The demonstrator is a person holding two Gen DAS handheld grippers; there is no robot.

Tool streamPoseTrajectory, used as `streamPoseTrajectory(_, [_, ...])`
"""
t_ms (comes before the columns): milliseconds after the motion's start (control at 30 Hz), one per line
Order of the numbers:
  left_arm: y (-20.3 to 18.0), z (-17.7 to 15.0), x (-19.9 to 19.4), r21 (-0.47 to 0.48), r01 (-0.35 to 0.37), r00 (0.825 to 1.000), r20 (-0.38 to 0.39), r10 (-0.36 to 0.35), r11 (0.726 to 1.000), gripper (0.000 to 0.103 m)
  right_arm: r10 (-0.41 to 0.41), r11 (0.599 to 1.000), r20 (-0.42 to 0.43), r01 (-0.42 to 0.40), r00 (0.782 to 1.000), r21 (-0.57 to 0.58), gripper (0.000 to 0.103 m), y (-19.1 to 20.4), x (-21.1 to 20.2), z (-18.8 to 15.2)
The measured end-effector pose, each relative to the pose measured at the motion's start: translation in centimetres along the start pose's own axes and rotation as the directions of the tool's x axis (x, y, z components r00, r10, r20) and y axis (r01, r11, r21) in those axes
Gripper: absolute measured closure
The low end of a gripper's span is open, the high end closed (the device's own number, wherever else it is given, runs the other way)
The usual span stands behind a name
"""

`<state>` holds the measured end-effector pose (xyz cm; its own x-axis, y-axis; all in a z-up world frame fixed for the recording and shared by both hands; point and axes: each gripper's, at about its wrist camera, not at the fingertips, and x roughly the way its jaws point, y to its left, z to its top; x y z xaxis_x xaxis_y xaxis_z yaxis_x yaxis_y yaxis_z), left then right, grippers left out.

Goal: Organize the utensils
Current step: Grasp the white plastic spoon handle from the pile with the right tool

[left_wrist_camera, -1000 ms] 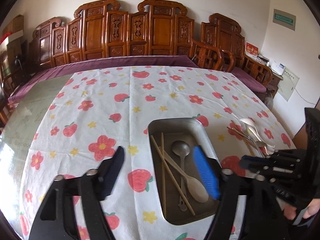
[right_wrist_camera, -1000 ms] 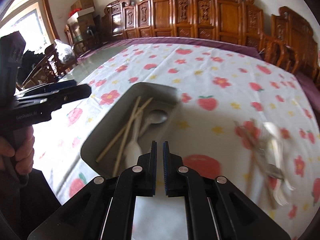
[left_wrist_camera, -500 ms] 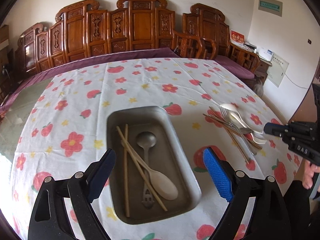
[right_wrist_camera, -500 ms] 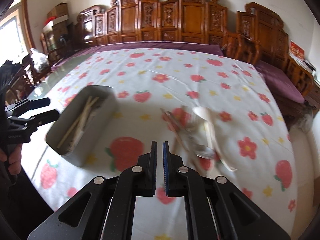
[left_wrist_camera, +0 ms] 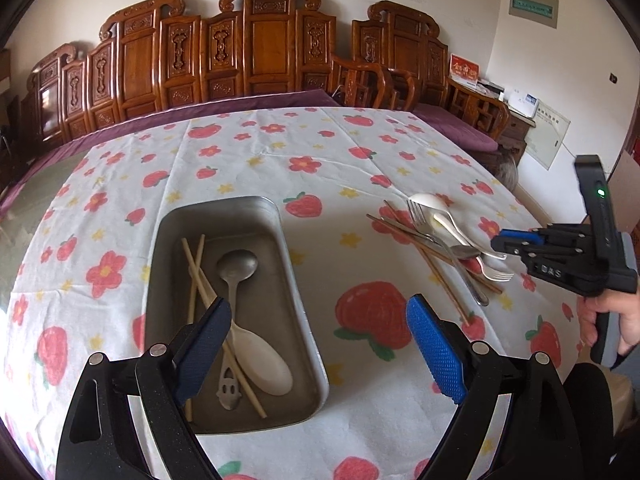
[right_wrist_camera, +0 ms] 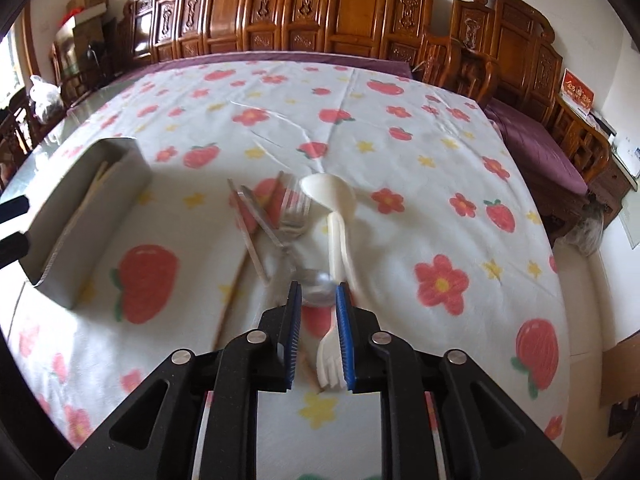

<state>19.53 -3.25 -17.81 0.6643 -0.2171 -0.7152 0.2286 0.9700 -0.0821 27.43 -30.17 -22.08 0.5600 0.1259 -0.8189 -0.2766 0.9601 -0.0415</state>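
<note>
A metal tray (left_wrist_camera: 282,240) on the strawberry tablecloth holds wooden chopsticks (left_wrist_camera: 196,272), a metal spoon (left_wrist_camera: 236,268) and a cream spoon (left_wrist_camera: 260,356). My left gripper (left_wrist_camera: 318,308) hangs open over the tray's near right rim, holding nothing. To the right, loose utensils lie in a pile: a white spoon (right_wrist_camera: 328,192), a metal fork (right_wrist_camera: 294,216), a metal spoon (right_wrist_camera: 318,284), a white fork (right_wrist_camera: 330,360) and chopsticks (left_wrist_camera: 436,276). My right gripper (right_wrist_camera: 319,288) hovers over this pile, also seen from the left wrist (left_wrist_camera: 500,242). Its jaws are opening and grip nothing.
Carved wooden chairs (left_wrist_camera: 276,48) line the far side of the table, past a purple cloth edge (left_wrist_camera: 240,104). The person's hand (left_wrist_camera: 608,316) holds the right gripper's handle at the table's right edge. A bench with purple cushions (right_wrist_camera: 536,140) stands to the right.
My right gripper has moved from above the tray to above the loose pile, and its shut jaws have parted. My left gripper has shifted toward the tray's right rim and opened a little wider.
</note>
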Motion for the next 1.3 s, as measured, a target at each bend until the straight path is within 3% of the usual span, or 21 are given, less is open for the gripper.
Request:
streamPoseTrajectory(167, [-1.1,-0.1,0.5,-0.001,0.006,1.000,-0.008,-0.006,1.000,0.017,0.027,0.999,-0.035,-0.026,0.999,0.033,0.083,-1.8,3.0,1.7])
streamPoseTrajectory(367, [-2.4,-0.3,1.3,0.020,0.011,1.000,-0.019,-0.010,1.000,0.017,0.116,0.991,-0.049,-0.112,0.992,0.078,0.083,-2.9,5.8,3.1])
streamPoseTrajectory(600, [-3.8,-0.6,2.0,0.050,-0.004,0.999,-0.045,0.007,0.999,0.017,0.128,0.988,-0.065,-0.122,0.990,0.091,0.083,-3.6,7.2,3.2])
streamPoseTrajectory(633, [-4.0,-0.6,2.1,0.047,0.004,0.999,-0.052,-0.001,0.999,0.017,0.135,0.987,-0.065,-0.129,0.989,0.096,0.092,-3.8,7.2,3.2])
streamPoseTrajectory(833, [-5.3,-1.0,2.1,0.071,-0.001,0.997,-0.077,0.007,0.997,0.017,0.142,0.986,-0.043,-0.138,0.989,0.090,0.099,-4.9,5.3,2.2])
streamPoseTrajectory(1300, [-9.8,1.0,4.1,0.138,0.004,0.995,-0.097,0.009,0.990,0.017,0.128,0.979,0.066,-0.136,0.990,0.149,0.099,-8.7,-1.3,-1.4])
